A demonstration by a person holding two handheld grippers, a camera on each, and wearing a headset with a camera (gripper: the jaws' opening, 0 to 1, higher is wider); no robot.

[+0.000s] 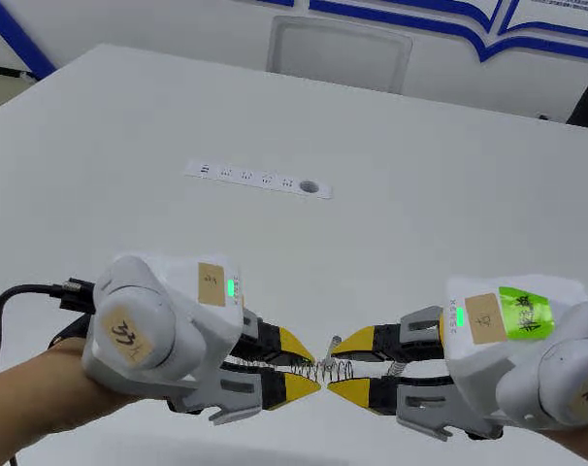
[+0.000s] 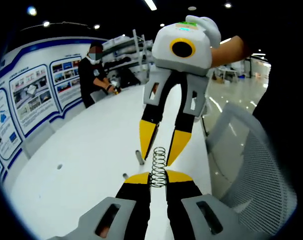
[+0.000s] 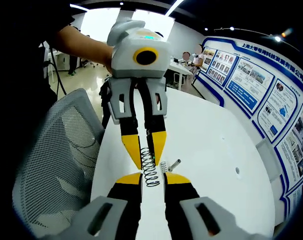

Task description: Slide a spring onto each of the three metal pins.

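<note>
The job looks barely begun. One spring (image 2: 158, 164) hangs in the air between the two tongs, and no pin I can make out wears one yet. The left tongs (image 2: 158, 176) are closed on one end of it. The right tongs (image 3: 152, 179) stand partly open around the other end, seemingly not pinching. The right gripper view shows a pin (image 3: 174, 163) on the table (image 3: 211, 145) just beside the tips, with a coiled bit next to it that is too small to identify. The head view shows the tips nose to nose.
</note>
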